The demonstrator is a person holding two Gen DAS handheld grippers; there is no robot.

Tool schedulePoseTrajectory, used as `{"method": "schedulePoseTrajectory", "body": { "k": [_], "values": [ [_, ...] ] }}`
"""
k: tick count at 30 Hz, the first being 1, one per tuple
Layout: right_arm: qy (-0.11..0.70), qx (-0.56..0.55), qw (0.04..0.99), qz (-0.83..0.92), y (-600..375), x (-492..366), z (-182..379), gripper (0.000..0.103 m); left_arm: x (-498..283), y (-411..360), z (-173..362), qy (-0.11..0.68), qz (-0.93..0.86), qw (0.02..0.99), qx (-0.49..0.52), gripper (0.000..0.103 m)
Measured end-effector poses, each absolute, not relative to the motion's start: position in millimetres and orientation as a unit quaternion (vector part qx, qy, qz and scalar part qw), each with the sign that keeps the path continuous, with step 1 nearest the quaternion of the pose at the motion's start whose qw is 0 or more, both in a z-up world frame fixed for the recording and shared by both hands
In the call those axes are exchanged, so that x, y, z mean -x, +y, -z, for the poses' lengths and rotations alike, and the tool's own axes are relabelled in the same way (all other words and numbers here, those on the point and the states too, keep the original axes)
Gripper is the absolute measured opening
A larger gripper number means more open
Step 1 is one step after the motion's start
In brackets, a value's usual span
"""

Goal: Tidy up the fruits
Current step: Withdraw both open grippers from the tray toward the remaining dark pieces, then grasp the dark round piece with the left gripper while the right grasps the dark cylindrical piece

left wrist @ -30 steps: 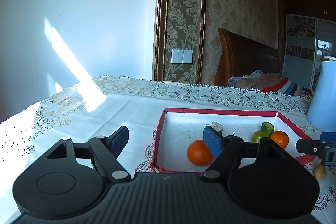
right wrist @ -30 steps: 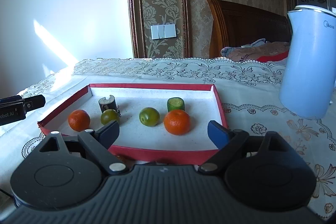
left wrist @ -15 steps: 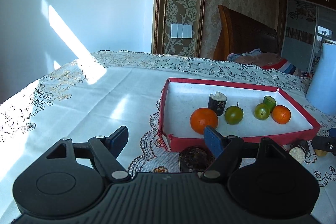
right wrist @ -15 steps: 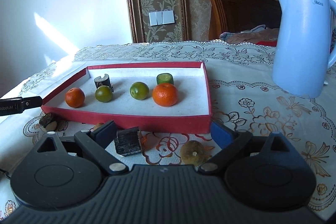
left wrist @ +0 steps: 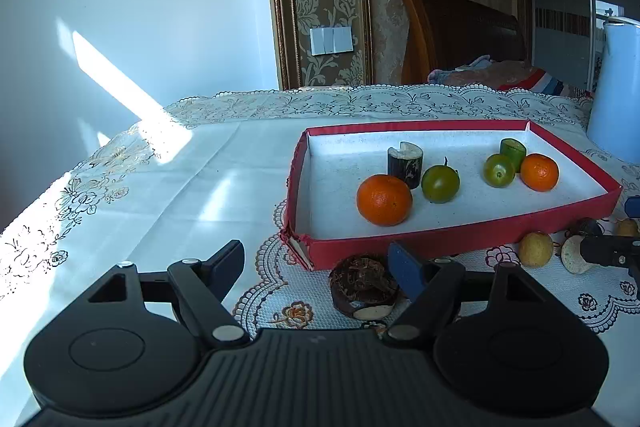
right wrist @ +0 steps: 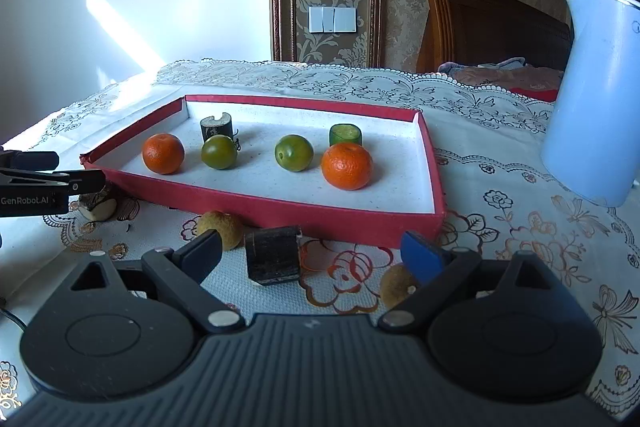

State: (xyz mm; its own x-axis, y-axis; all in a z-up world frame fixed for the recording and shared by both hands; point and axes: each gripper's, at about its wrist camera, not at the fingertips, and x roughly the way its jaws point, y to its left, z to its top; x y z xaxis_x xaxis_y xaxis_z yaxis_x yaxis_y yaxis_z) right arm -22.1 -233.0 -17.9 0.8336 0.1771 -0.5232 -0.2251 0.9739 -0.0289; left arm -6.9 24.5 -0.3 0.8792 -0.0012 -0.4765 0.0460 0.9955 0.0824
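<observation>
A red tray (left wrist: 440, 239) with a white floor holds two oranges (right wrist: 163, 153) (right wrist: 347, 165), two green fruits (right wrist: 219, 151) (right wrist: 293, 152), a dark cane piece (right wrist: 216, 126) and a green cane piece (right wrist: 345, 135). Loose on the tablecloth before its near wall lie a dark round piece (left wrist: 364, 287), yellow fruits (right wrist: 219, 225) (right wrist: 398, 285) and a dark block (right wrist: 273, 255). My left gripper (left wrist: 316, 259) stands open, with the round piece close to its right finger. My right gripper (right wrist: 312, 247) is open too, and the block sits untouched between its fingers.
A pale blue kettle (right wrist: 600, 107) stands right of the tray. The lace tablecloth (left wrist: 180, 187) spreads left of the tray, with its edge further left. A bed headboard (right wrist: 480, 27) and the wall lie beyond the table.
Both grippers have sunk and tipped down toward the table. The loose pieces in front of the tray have come into view between the fingers. Jaw widths look unchanged.
</observation>
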Motion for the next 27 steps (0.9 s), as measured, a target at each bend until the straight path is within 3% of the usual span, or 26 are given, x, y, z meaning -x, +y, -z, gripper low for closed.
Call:
{"method": "schedulePoseTrajectory", "body": {
  "k": [8, 15, 27],
  "values": [
    [0.299, 0.069, 0.946, -0.100, -218.4, 6.6, 24.3, 0.092, 2.5, 20.1, 3.9, 0.256, 0.013, 0.965, -0.058, 0.083],
    [0.319, 0.070, 0.939, -0.105, -216.2, 0.6, 29.3, 0.072, 2.6, 17.6, 5.0, 0.262, 0.020, 0.963, -0.064, 0.083],
    [0.323, 0.060, 0.939, -0.100, -216.9, -4.8, 29.0, 0.071, -5.1, 17.5, 9.3, 0.288, 0.022, 0.955, -0.063, 0.083]
  ]
}}
